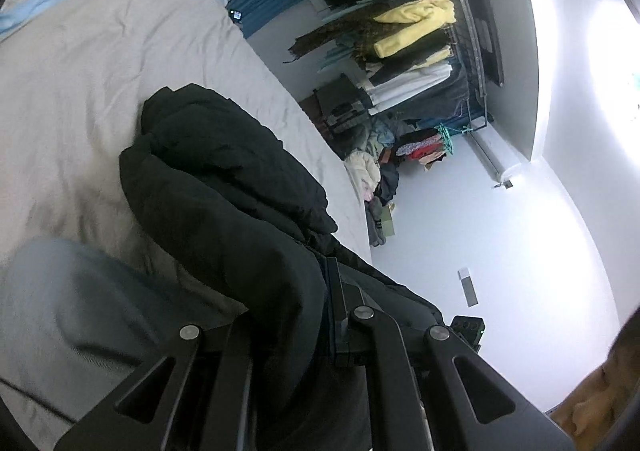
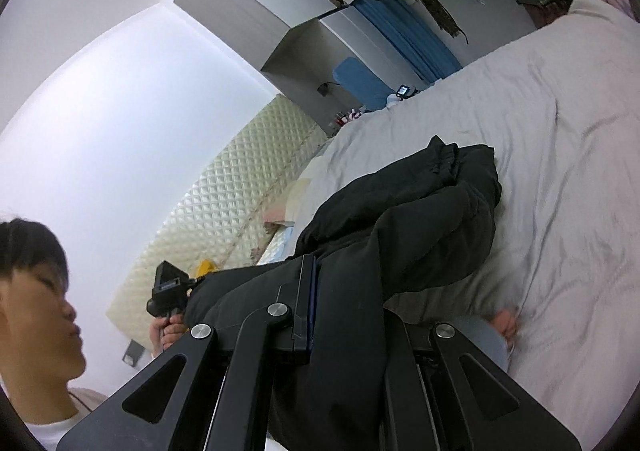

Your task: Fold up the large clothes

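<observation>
A large black garment (image 1: pixel 224 179) hangs bunched from both grippers over a bed with a grey cover (image 1: pixel 100 71). My left gripper (image 1: pixel 304 291) is shut on one part of the black cloth, which drapes over its left finger. In the right wrist view the same black garment (image 2: pixel 420 211) sags toward the grey bed cover (image 2: pixel 560 171), and my right gripper (image 2: pixel 344 291) is shut on it. The cloth hides the right finger. The left hand-held gripper (image 2: pixel 168 291) shows at the left, gripped by a hand.
A clothes rack with yellow, white and dark garments (image 1: pixel 416 35) stands past the bed's end, with a clothes pile (image 1: pixel 380 179) on the floor. A padded headboard (image 2: pixel 224 203) and the person's face (image 2: pixel 36 291) are at the left. A knee in blue jeans (image 1: pixel 80 311) rests on the bed.
</observation>
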The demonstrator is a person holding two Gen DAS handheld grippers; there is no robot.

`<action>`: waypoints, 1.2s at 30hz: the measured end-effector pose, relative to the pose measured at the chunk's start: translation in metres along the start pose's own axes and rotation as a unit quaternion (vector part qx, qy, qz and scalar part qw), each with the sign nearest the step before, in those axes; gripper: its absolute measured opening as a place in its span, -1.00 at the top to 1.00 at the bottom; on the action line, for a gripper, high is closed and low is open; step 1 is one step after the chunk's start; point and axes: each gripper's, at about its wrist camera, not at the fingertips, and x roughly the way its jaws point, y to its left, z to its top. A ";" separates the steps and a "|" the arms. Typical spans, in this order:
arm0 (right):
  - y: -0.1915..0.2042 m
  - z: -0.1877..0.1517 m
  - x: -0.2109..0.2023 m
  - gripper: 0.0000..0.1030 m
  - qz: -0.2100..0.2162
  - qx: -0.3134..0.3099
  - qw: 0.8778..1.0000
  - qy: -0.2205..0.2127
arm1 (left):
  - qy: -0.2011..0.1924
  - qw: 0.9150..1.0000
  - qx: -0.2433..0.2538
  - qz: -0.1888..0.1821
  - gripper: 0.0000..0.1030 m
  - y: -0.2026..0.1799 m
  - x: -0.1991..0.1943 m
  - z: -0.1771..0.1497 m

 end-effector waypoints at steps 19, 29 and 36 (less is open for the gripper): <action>-0.054 0.133 0.093 0.86 -0.003 0.062 0.998 -0.007 | -0.073 0.992 -0.092 0.055 0.89 0.011 0.080 0.124; -0.113 0.188 0.162 0.85 -0.062 0.155 0.986 0.000 | -0.079 0.972 -0.160 0.152 0.83 0.027 0.145 0.192; -0.152 0.209 0.209 0.84 -0.118 0.198 0.973 0.012 | -0.066 0.956 -0.194 0.212 0.76 0.049 0.197 0.237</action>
